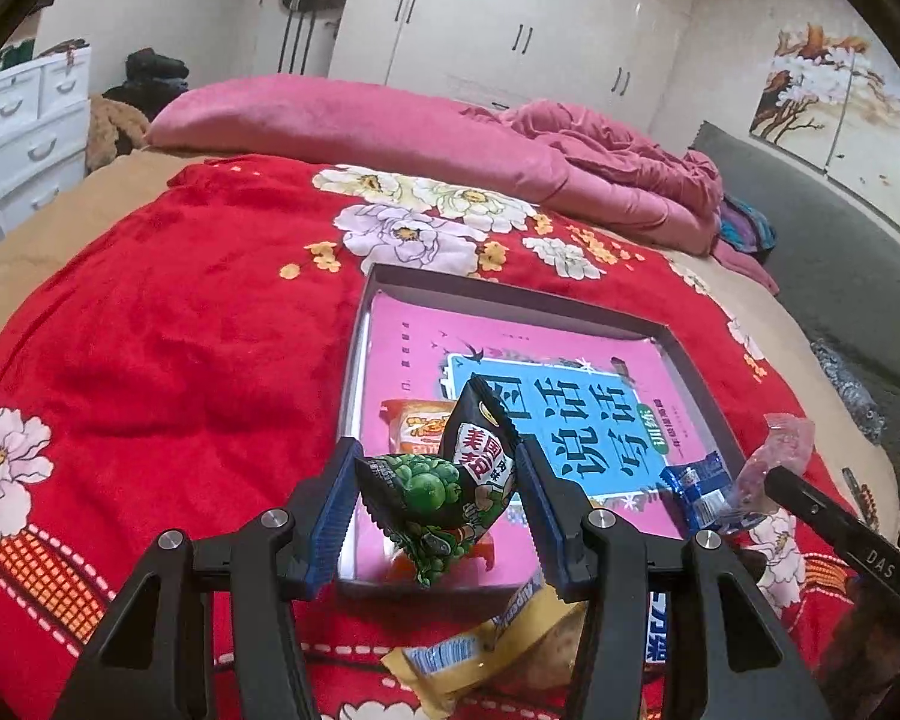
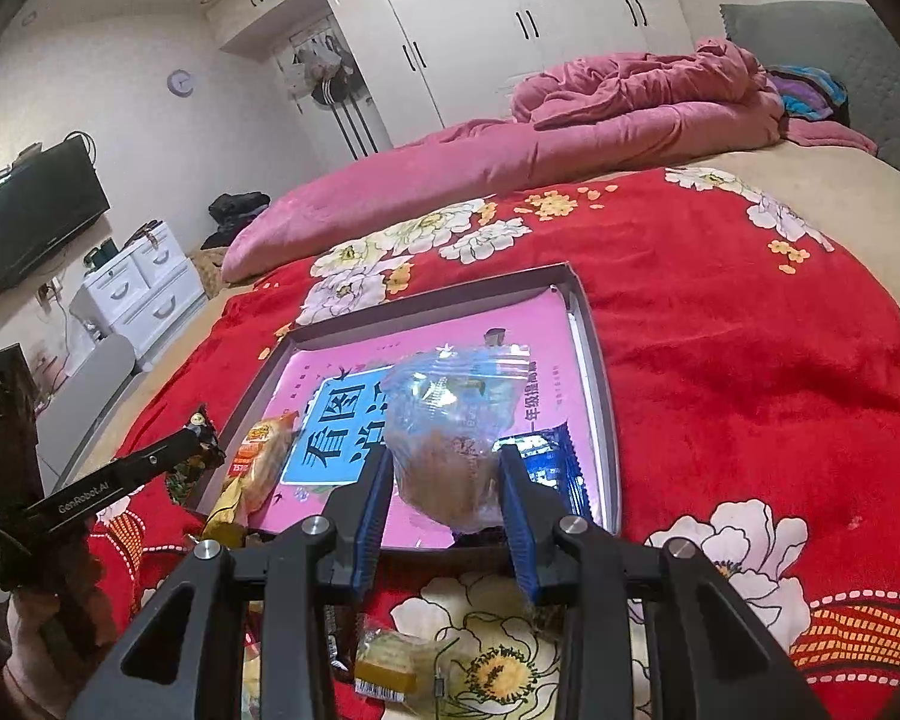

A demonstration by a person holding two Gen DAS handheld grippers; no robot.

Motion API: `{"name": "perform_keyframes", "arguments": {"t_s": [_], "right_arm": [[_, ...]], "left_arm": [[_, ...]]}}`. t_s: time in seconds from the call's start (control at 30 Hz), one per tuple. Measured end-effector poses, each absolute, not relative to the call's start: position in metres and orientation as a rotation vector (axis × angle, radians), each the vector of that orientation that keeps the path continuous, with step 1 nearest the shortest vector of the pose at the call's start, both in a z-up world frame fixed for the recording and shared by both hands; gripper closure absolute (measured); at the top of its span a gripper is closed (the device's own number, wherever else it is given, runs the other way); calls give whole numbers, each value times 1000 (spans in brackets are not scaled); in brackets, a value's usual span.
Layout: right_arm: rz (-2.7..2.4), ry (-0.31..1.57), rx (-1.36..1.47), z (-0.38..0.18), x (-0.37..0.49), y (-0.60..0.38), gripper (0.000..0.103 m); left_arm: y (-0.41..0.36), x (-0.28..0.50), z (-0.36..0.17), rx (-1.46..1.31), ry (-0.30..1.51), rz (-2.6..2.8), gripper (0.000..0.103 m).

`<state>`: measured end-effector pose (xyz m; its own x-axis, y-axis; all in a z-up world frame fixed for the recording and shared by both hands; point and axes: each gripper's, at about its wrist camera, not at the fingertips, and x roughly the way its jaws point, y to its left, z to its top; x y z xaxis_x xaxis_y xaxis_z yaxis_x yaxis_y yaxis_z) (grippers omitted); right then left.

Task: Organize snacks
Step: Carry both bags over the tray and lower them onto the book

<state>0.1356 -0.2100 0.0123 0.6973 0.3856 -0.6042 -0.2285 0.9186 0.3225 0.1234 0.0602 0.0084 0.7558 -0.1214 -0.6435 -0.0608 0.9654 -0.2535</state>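
Observation:
My left gripper (image 1: 438, 498) is shut on a black packet of green peas (image 1: 450, 480), held just above the near end of a shallow grey tray (image 1: 510, 294). A pink book with a blue title panel (image 1: 570, 414) lines the tray. An orange snack packet (image 1: 414, 420) and a blue packet (image 1: 696, 486) lie in the tray. My right gripper (image 2: 444, 504) is shut on a clear bag of brown snacks (image 2: 450, 438) over the tray's near edge (image 2: 600, 372), beside the blue packet (image 2: 546, 456). The orange packet (image 2: 264, 456) lies at the tray's left.
The tray rests on a red flowered blanket (image 1: 180, 330) on a bed, with a pink quilt (image 1: 390, 132) behind it. Loose snacks lie on the blanket before the tray: a yellow packet (image 1: 492, 648) and a small yellow-wrapped one (image 2: 390, 660). White drawers (image 2: 144, 288) stand beyond the bed.

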Motion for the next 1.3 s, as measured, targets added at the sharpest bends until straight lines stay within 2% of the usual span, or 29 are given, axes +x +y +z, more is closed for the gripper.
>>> {"name": "perform_keyframes", "arguments": {"t_s": [1.3], "right_arm": [[401, 779, 208, -3, 156, -164, 67]], "left_arm": [[35, 151, -9, -276, 776, -143, 49]]}}
